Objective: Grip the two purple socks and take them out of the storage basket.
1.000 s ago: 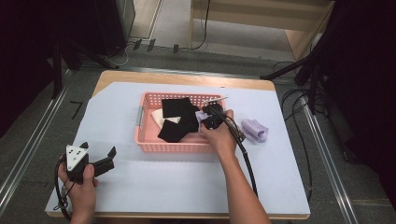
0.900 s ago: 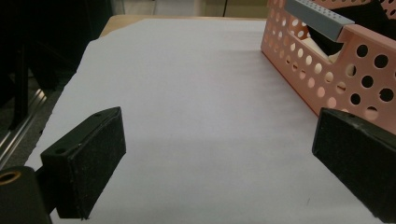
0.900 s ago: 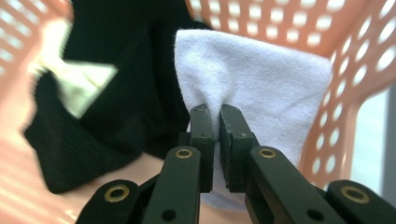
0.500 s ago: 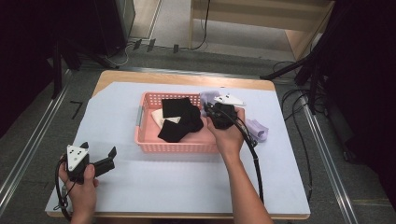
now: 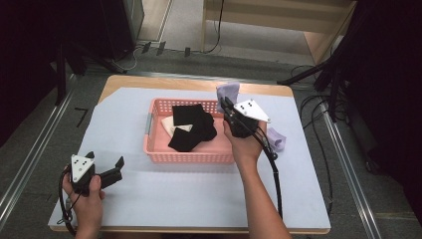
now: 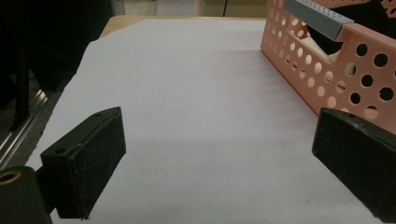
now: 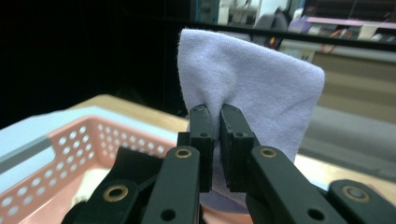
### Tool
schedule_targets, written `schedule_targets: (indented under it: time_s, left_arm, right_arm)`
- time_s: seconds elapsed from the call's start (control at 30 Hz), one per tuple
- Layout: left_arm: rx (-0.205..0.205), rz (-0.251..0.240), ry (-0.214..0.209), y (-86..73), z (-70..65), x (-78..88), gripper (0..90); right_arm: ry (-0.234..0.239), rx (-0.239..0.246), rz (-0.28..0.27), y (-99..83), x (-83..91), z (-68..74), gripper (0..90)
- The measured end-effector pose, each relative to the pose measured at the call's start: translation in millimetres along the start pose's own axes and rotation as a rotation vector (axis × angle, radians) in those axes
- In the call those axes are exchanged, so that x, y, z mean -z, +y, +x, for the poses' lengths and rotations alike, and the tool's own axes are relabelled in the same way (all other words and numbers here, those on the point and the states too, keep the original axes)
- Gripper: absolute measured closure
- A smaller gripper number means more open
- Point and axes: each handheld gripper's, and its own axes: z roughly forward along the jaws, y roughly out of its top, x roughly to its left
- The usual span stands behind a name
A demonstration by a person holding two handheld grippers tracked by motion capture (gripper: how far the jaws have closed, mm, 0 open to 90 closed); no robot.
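White table cover (image 5: 199, 199): left gripper (image 6: 219, 158) wide open (empty); right gripper (image 7: 215, 140) pinches lilac cloth (image 7: 252, 88).

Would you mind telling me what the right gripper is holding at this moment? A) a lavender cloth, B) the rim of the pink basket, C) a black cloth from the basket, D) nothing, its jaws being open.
A: in the right gripper view the right gripper has its jaws pinched shut on a lavender cloth, raised over the far right corner of the pink basket in the high view.
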Motion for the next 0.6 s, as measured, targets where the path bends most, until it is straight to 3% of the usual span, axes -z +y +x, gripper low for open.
schedule_targets:
  time_s: [0.23,0.6]
  left_arm:
    - [-0.005,0.000,-0.001,0.1,0.2,0.1,3.5]
    - [0.002,-0.003,0.000,0.0,-0.1,-0.3,3.5]
  right_arm:
    - [-0.062,0.006,-0.084,7.3,12.3,-10.6,84.8]
    - [-0.169,0.008,-0.150,13.0,32.5,-38.9,84.8]
